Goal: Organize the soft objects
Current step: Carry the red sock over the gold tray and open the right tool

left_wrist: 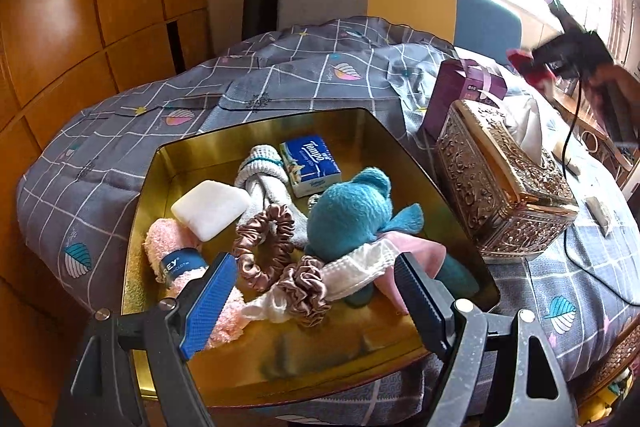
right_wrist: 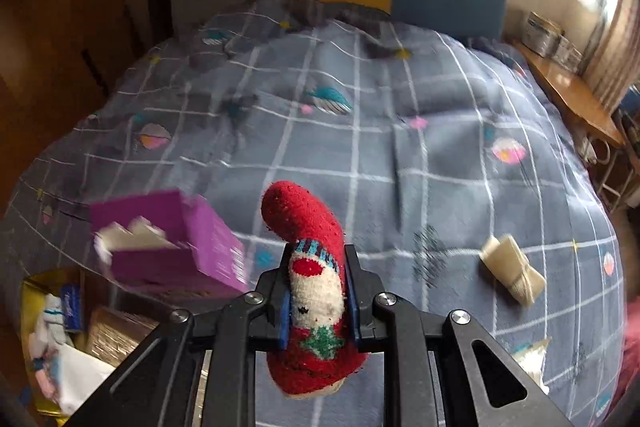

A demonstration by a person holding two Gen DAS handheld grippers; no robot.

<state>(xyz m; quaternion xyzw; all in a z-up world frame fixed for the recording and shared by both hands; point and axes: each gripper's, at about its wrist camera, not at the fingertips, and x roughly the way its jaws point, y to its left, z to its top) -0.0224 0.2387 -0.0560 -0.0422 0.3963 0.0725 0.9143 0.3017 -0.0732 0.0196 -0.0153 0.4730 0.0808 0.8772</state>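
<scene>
My right gripper (right_wrist: pixel 318 297) is clamped on the red sock (right_wrist: pixel 314 267), held above the quilt (right_wrist: pixel 360 131). A purple box (right_wrist: pixel 176 247) sits at 9 o'clock, a beige roll (right_wrist: pixel 514 271) at 3. My left gripper (left_wrist: pixel 312 291) gapes empty over the gold tin (left_wrist: pixel 168 163), where a teal plush (left_wrist: pixel 352 211) and 2 scrunchies (left_wrist: pixel 264 243) lie.

We note a glossy gold metal tin (left_wrist: pixel 160 163), fuzzy teal plush toy (left_wrist: pixel 352 211), satin scrunchies (left_wrist: pixel 264 243), embossed metallic tissue box (left_wrist: pixel 500 179), matt purple cardboard box (right_wrist: pixel 176 247), fuzzy knit red sock (right_wrist: pixel 312 251), woven quilt (right_wrist: pixel 360 115).
</scene>
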